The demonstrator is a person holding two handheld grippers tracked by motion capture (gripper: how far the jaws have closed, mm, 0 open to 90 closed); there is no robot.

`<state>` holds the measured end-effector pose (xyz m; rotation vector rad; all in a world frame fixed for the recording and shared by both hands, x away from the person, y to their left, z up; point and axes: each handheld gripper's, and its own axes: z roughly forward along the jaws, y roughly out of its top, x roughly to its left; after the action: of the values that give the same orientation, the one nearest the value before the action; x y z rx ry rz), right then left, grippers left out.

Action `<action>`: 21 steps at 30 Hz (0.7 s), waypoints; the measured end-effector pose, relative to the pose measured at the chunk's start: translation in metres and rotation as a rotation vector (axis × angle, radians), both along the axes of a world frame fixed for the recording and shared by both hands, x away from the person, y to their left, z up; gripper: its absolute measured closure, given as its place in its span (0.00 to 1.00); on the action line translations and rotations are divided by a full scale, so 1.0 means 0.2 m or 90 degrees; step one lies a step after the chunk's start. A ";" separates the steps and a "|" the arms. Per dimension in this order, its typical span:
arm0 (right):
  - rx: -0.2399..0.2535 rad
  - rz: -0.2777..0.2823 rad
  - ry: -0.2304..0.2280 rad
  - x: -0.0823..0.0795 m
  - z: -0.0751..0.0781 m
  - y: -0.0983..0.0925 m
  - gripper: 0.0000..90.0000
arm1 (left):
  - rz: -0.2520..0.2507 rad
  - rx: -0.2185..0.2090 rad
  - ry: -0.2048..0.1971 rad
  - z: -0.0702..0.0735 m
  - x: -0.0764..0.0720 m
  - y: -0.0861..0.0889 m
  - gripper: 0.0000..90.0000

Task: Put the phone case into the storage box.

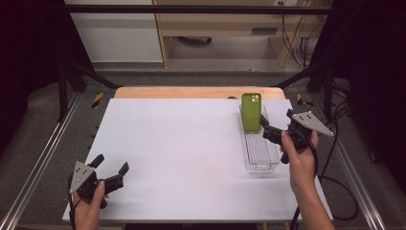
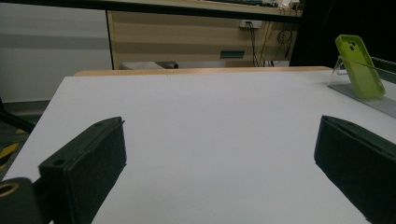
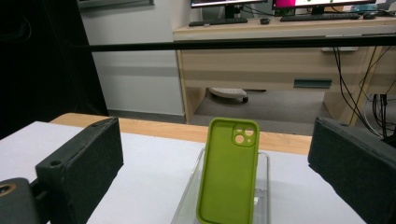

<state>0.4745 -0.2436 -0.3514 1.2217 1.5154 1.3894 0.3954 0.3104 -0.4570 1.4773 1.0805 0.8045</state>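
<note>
A green phone case is stood up in a clear tray on the right side of the white table, at the tray's far end. It is leaned back a little. The right gripper is held just beside the tray, with its jaws spread wide and nothing between them. The left gripper is held well apart, near the table's front left corner, also opened wide and empty.

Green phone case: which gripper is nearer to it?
Right. The right gripper hovers open just beside the green phone case leaning in the clear tray. The left gripper sits open at the table's near-left corner, far away.
</note>
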 end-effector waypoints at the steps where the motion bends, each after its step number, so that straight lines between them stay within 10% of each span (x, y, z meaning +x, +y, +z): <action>1: 0.002 -0.001 -0.001 -0.01 0.00 -0.02 0.04 | -0.002 0.005 0.000 0.00 0.00 0.00 0.02; 21: 0.021 -0.002 -0.012 -0.15 -0.06 -0.27 0.04 | -0.007 0.018 -0.001 -0.01 -0.01 -0.02 0.02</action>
<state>0.4451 -0.2968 -0.3641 1.2267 1.4824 1.4260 0.3935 0.3059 -0.4581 1.5047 1.0626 0.8171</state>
